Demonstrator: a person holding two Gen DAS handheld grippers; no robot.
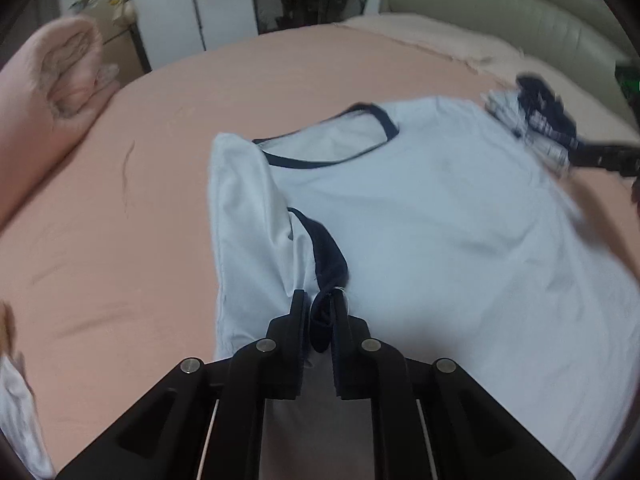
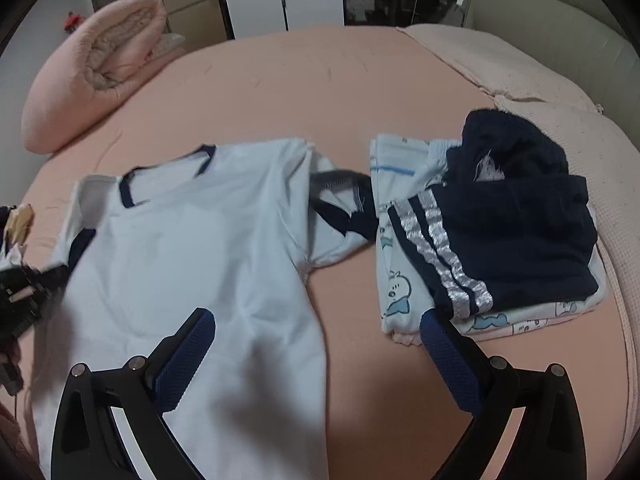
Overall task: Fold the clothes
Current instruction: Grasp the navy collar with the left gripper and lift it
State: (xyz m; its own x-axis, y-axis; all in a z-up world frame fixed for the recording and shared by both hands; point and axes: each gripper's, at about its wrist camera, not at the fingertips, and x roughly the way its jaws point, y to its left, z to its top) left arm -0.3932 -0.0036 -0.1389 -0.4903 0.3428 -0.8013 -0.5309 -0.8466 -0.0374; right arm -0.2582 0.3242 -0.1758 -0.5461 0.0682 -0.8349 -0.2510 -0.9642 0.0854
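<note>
1. Left wrist view: the left tool (image 1: 320,304) has its jaws nearly together, pinching the navy-trimmed cuff of the left sleeve (image 1: 320,248) of a light blue T-shirt (image 1: 440,220).
2. The T-shirt lies on the pink bed sheet (image 1: 140,200), its navy-edged collar (image 1: 328,140) towards the far side; the pinched sleeve is folded in over the body of the shirt.
3. Surroundings, same view: a rolled pink quilt (image 1: 52,88) sits at the far left edge of the bed. A stack of folded clothes (image 1: 536,116) lies at the far right, blurred, just beside the shirt's shoulder. A beige padded headboard (image 1: 520,12) stands behind.
4. The right tool shows as a dark blurred shape (image 1: 608,156) at the right edge.
5. Right wrist view: the right tool (image 2: 320,320) has its jaws spread wide, nothing between its blue pads (image 2: 188,356). It hangs over the shirt's right hem and bare sheet.
6. The right sleeve (image 2: 340,208) lies spread out, almost touching the folded stack.
7. The stack consists of navy shorts with silver side stripes (image 2: 500,232) on top of printed pale garments (image 2: 396,280).
8. A pale pink blanket (image 2: 540,92) covers the bed's far right.
9. The left tool (image 2: 28,284) is at the left edge, blurred.
</note>
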